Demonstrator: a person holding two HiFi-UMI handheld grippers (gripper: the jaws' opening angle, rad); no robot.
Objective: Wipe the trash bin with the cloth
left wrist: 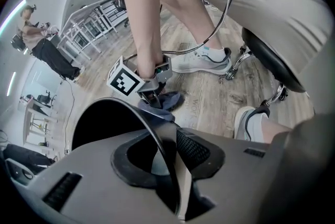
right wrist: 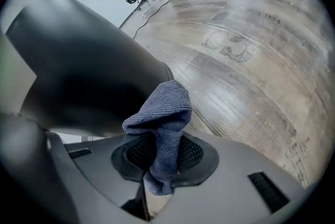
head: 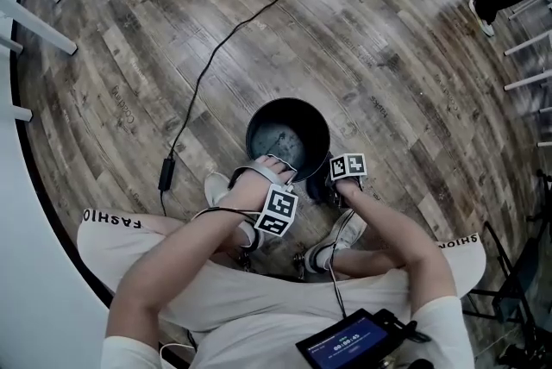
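The right gripper (right wrist: 157, 165) clenched the blue cloth (right wrist: 162, 113) against the black trash bin's (right wrist: 78, 60) outer wall. The left gripper (left wrist: 167, 163) straddled its rim, jaws seemingly slack. The bin stood on the wood floor (right wrist: 251, 60).

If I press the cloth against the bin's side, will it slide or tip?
The trash bin looks empty and thin-walled, probably light; it may skid on the wood floor. The left gripper astride its rim should limit tipping.
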